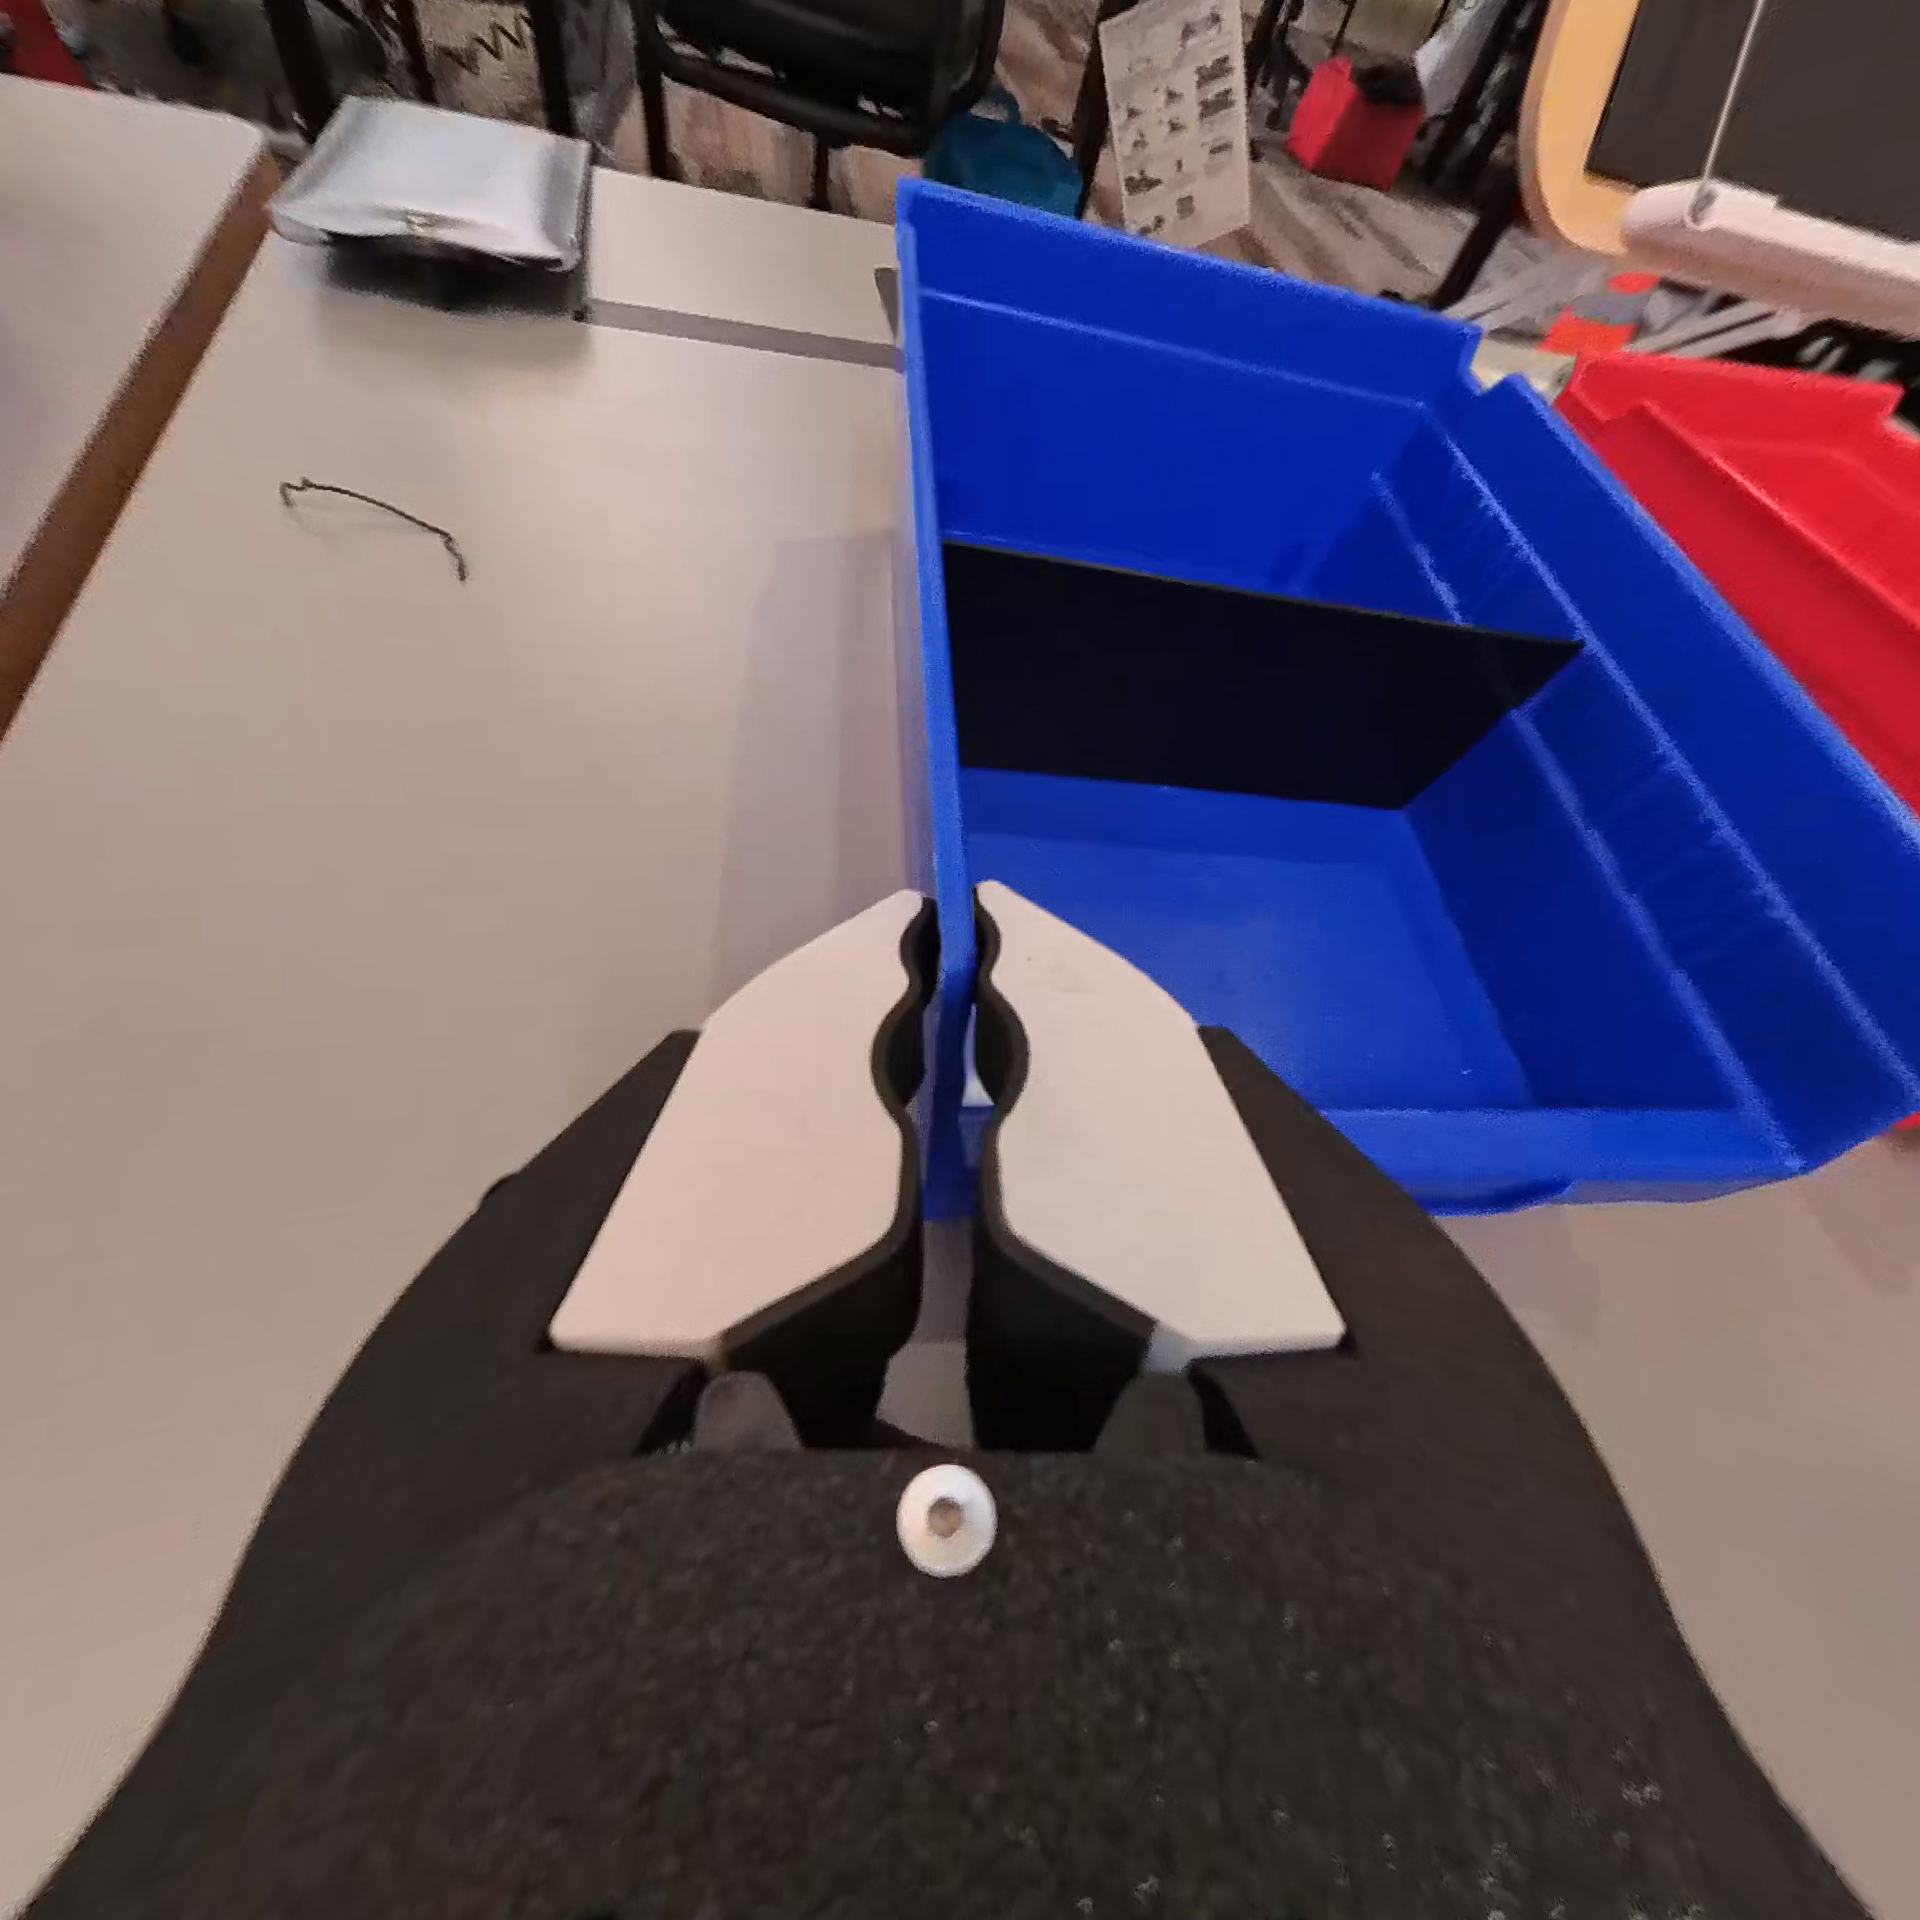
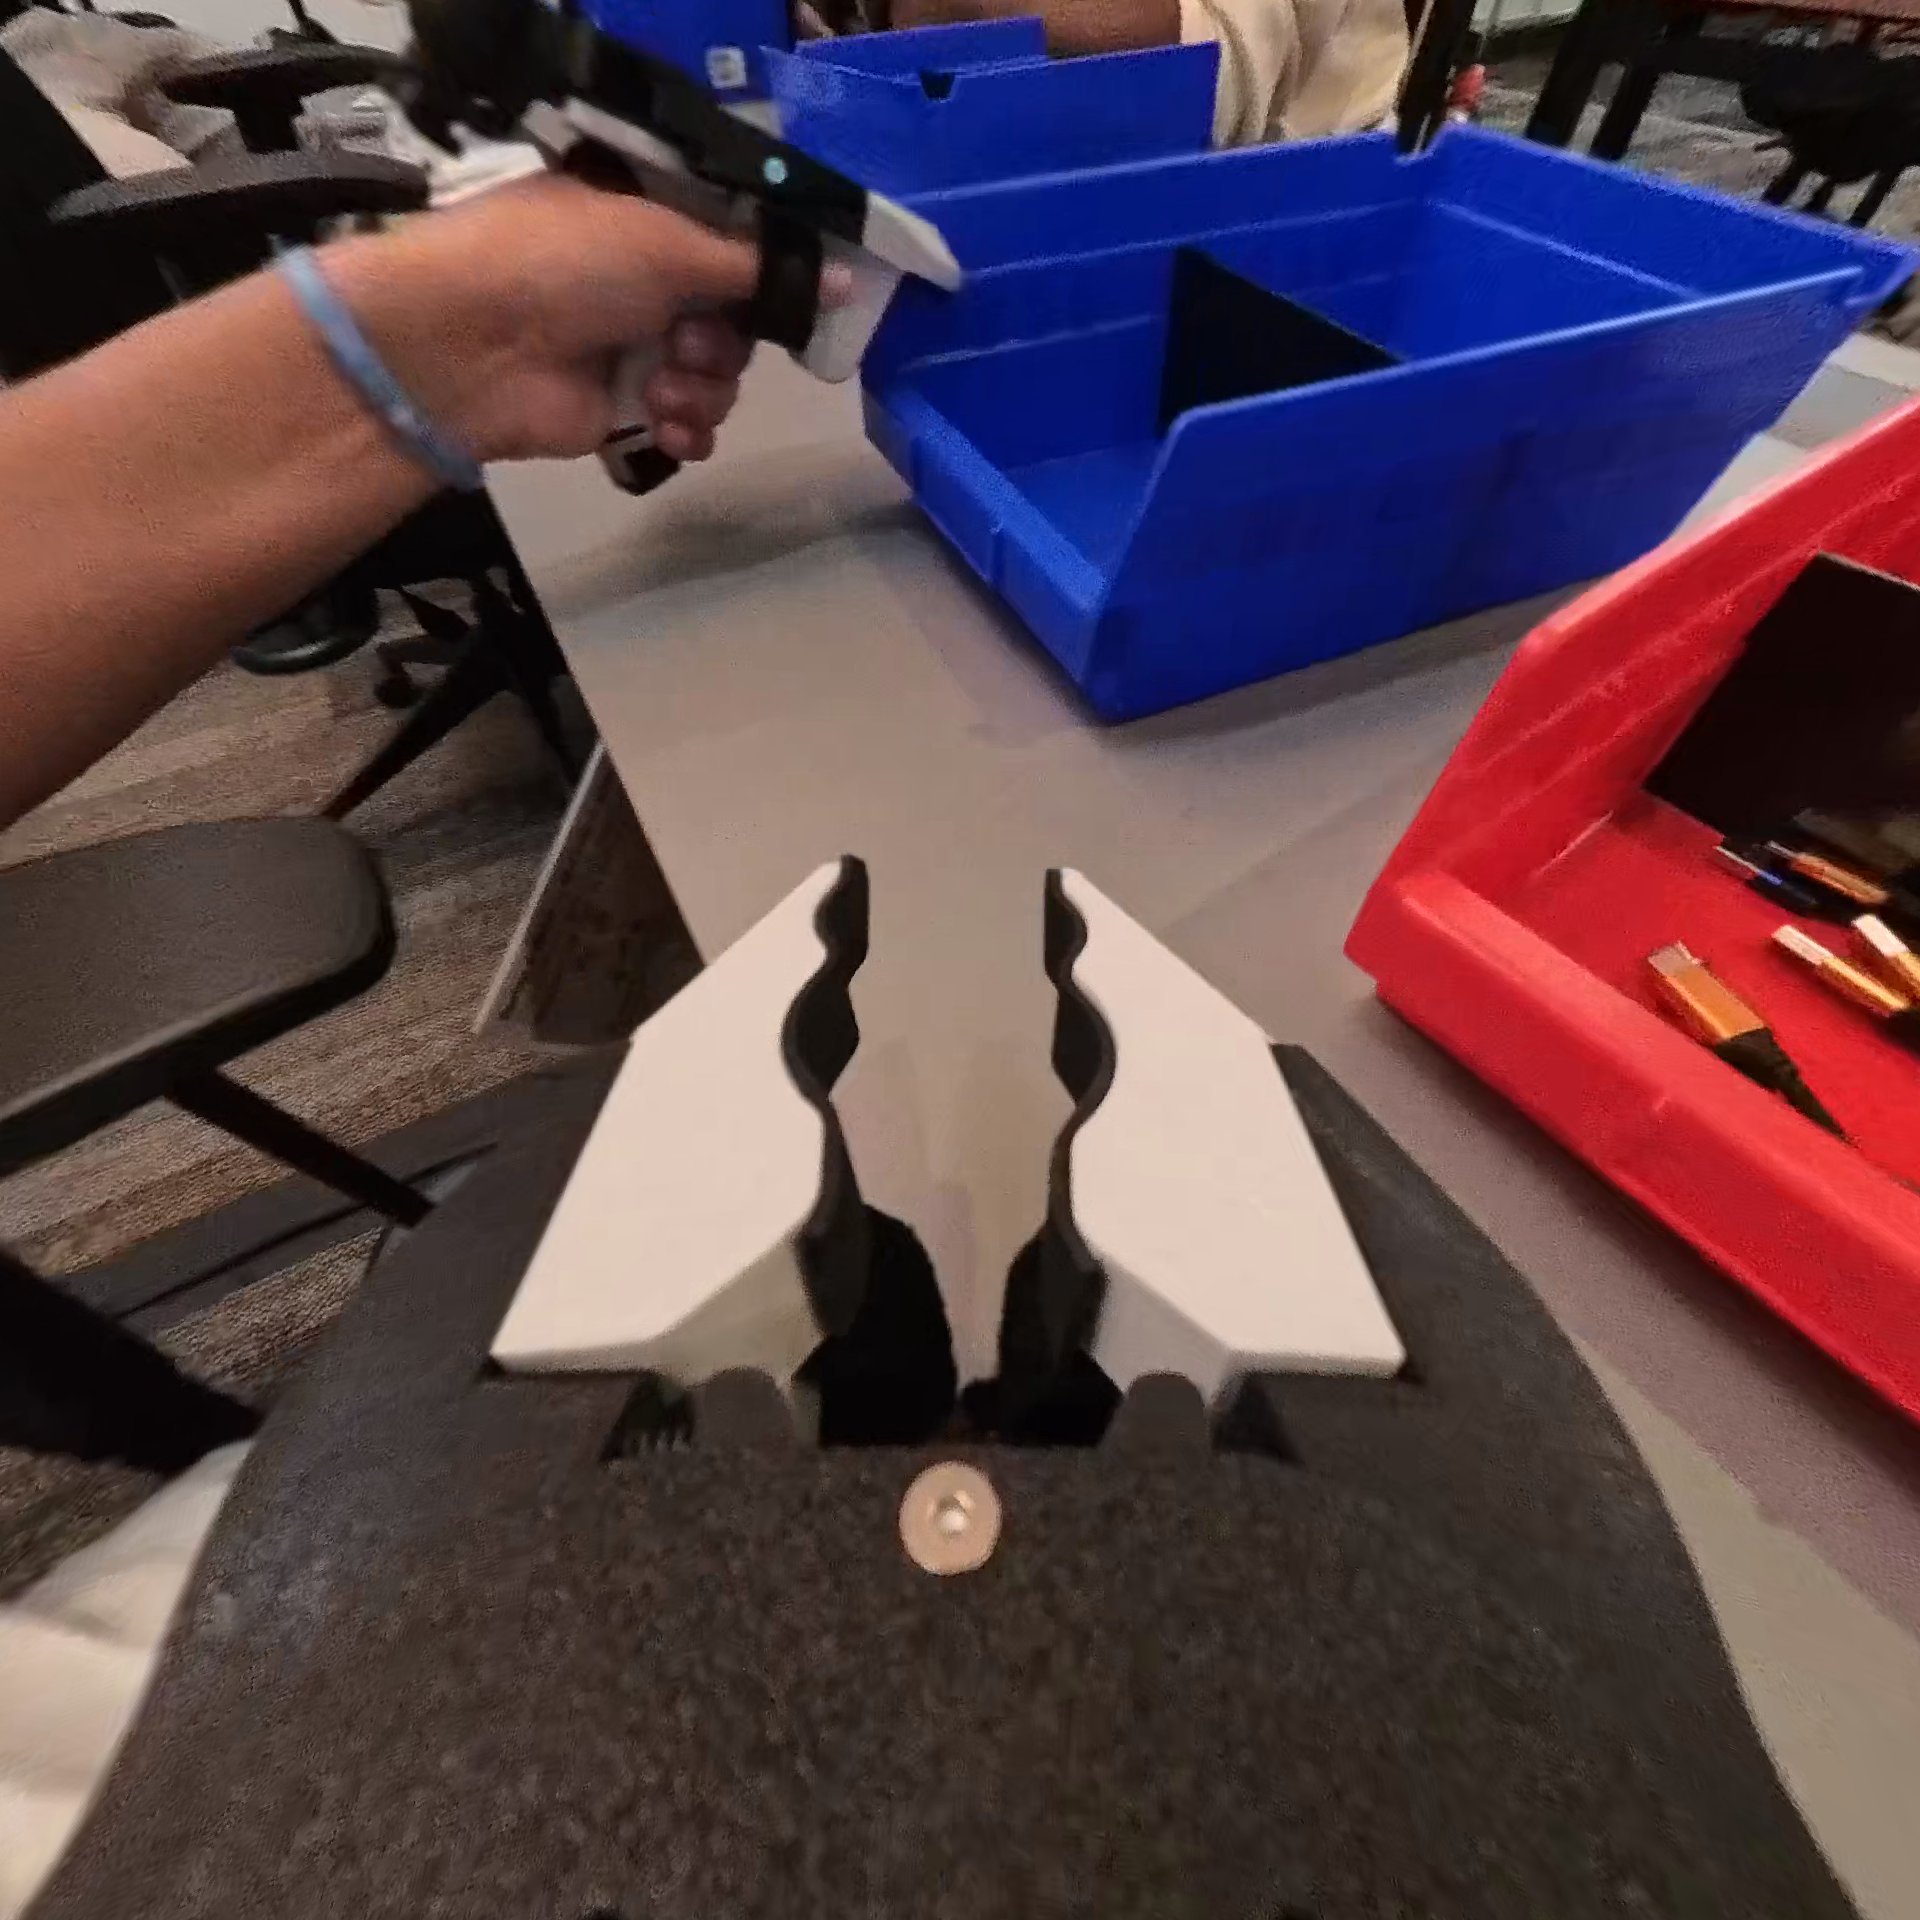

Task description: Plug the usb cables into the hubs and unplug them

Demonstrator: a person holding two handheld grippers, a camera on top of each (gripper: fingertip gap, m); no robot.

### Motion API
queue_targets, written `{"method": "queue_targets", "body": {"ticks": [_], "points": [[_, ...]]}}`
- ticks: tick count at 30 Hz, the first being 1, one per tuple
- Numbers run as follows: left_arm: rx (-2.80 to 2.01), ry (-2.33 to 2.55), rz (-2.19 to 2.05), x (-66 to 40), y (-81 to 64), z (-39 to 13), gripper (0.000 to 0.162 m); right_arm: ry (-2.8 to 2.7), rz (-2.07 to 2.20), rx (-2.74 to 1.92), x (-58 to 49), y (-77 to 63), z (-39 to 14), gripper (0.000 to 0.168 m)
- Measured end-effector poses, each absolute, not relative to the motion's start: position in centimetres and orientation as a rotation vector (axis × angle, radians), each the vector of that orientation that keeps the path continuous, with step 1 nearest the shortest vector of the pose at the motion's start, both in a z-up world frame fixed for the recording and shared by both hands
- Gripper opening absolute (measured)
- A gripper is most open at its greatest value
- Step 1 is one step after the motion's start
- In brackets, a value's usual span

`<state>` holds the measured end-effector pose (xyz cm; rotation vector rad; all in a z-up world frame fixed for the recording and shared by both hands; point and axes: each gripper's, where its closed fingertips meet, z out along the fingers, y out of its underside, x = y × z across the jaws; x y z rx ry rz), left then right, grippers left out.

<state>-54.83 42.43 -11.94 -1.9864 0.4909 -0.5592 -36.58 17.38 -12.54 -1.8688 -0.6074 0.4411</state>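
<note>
My left gripper (image 1: pixel 956 904) straddles the left side wall of a blue bin (image 1: pixel 1143 436) and is shut on that wall near the bin's front corner. The bin has a black divider (image 1: pixel 1195 675) across its middle, and both compartments look empty. In the right wrist view the left gripper (image 2: pixel 925 260), held by a hand (image 2: pixel 520 312), meets the blue bin (image 2: pixel 1351 540) at its rim. My right gripper (image 2: pixel 956 873) is open and empty over the grey table (image 2: pixel 883 727). It is left of a red bin (image 2: pixel 1558 727) that holds several orange and black pieces (image 2: pixel 1704 1003).
A silver pouch (image 1: pixel 436 187) and a thin black wire (image 1: pixel 374 520) lie on the table left of the blue bin. The red bin (image 1: pixel 1766 499) stands right of it. A black chair (image 2: pixel 156 935) stands off the table's left edge. More blue bins (image 2: pixel 987 114) stand behind. There is about 30 centimeters between the tips of the two grippers.
</note>
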Motion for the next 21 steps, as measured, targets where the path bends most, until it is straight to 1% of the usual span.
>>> {"method": "queue_targets", "body": {"ticks": [1,3,6,9,10,13,14,15,19,21], "points": [[-1.984,0.497,-0.516,-55.0,41.5,-12.0,0.004,-0.584,0.412,-1.883,-37.0,18.5,-12.6,0.035],[-1.992,0.485,-0.474,-55.1,39.3,-12.0,0.004,-0.535,0.345,-1.928,-37.9,20.5,-13.1,0.045],[-1.993,0.485,-0.38,-55.5,35.7,-12.1,0.004,-0.386,0.192,-2.01,-38.0,23.7,-13.7,0.053],[-1.996,0.463,-0.296,-56.1,32.1,-12.1,0.004,-0.306,0.102,-2.004,-38.7,25.6,-13.6,0.055],[-1.995,0.453,-0.289,-56.1,31.0,-12.1,0.004,-0.296,0.089,-2.01,-38.9,25.9,-13.8,0.052],[-1.983,0.425,-0.251,-56.6,28.2,-12.1,0.005,-0.212,0.067,-2.049,-38.7,26.3,-14.6,0.023],[-1.976,0.421,-0.241,-56.8,27.4,-12.1,0.005,-0.202,0.08,-2.048,-38.6,26.4,-14.5,0.017],[-1.97,0.416,-0.236,-57.0,26.7,-12.1,0.006,-0.187,0.094,-2.052,-38.4,26.4,-14.4,0.008],[-1.944,0.389,-0.216,-57.8,22.9,-11.7,0.009,-0.257,0.099,-2.032,-39.1,25.2,-13.4,0.004],[-1.91,0.355,-0.162,-58.4,21.3,-10.7,0.008,-0.302,0.091,-1.965,-39.8,24.4,-12.0,0.003]]}}
